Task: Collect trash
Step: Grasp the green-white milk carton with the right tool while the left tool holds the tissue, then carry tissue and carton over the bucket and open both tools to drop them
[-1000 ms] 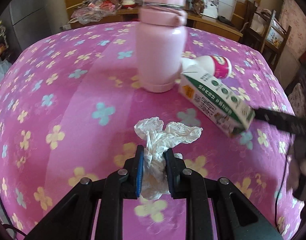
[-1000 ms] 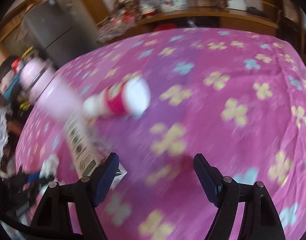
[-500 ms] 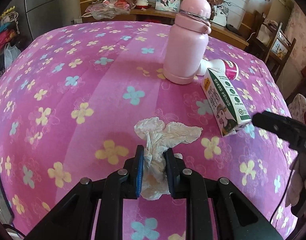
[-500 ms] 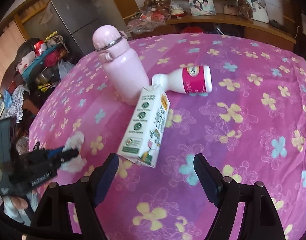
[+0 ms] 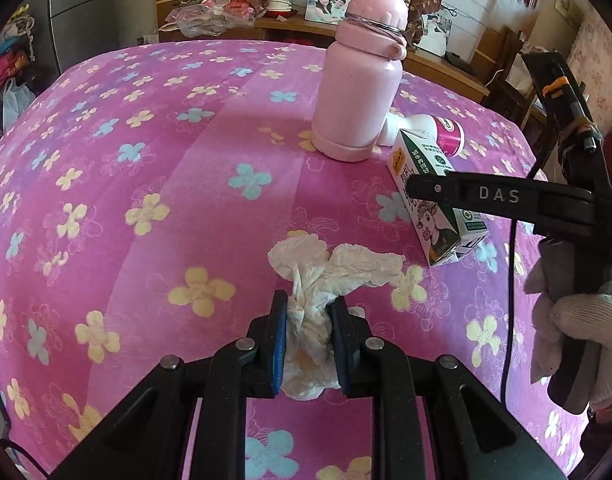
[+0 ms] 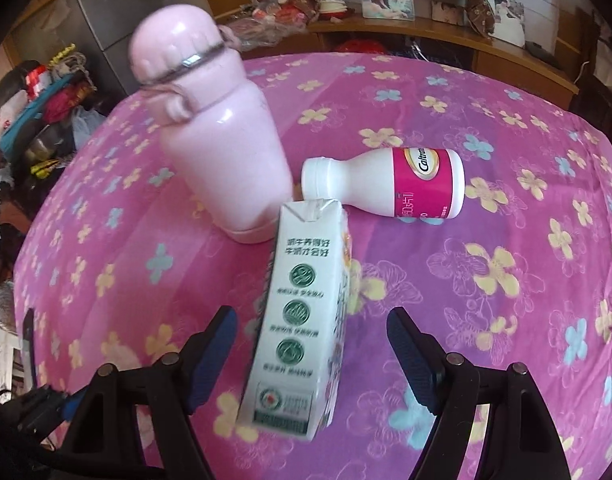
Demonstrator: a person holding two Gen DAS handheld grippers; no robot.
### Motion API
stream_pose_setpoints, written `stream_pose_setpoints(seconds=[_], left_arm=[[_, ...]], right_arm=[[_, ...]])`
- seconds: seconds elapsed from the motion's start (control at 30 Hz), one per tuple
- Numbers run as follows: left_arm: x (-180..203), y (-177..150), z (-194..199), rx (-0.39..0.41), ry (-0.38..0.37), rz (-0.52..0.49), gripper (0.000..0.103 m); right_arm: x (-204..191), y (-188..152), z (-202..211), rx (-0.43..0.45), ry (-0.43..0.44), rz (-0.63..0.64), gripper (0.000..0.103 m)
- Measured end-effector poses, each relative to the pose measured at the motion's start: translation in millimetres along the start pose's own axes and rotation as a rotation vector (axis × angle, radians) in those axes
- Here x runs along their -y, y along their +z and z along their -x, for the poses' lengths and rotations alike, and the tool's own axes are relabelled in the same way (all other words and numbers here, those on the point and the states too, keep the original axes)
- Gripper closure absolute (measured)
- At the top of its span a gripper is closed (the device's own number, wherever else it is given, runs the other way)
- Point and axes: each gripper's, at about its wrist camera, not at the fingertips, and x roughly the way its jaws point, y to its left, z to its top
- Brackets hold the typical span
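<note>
Right wrist view: milk carton (image 6: 301, 320) lies between the closing, not touching right gripper (image 6: 312, 354), long axis toward 12 o'clock.
Left gripper (image 5: 308, 342): clamped on tissue (image 5: 326, 276).

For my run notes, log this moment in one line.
left tool: shut on tissue | right tool: closing around milk carton, pads not touching

Left gripper (image 5: 306, 322) clamps crumpled tissue (image 5: 330, 272) above floral counter (image 5: 145, 152); milk carton (image 5: 434, 204) lies beside upright pink flask (image 5: 360, 80).
</note>
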Motion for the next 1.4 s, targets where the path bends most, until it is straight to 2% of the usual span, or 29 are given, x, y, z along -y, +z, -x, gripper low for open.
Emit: stream_pose_setpoints(seconds=[0.07,0.13,0.4,0.77,1.03,1.4], left_arm=[[0,-1,-1,-0.003,-0.003,0.004,0.082],[1,-2,-2,-0.006,-0.006,0.005,0.082],[25,-17,3,-0.007,-0.035,-0.025,0.082],[78,-51,21,-0.003,-0.075,-0.089,0.082],[116,-73,34,-0.013,-0.125,-0.144,0.082],[200,-94,50,-0.032,-0.244,-0.264,0.082]], right_arm=[[1,-2,0,-0.004,0.003,0.001,0.058],[3,-5,3,-0.006,0.008,0.009,0.061],[21,-43,44,0.015,0.016,0.034,0.061],[68,-132,120,0.062,0.000,-0.032,0.061],[95,-185,163,0.095,-0.041,-0.063,0.061],[151,-244,216,0.142,-0.113,-0.156,0.061]])
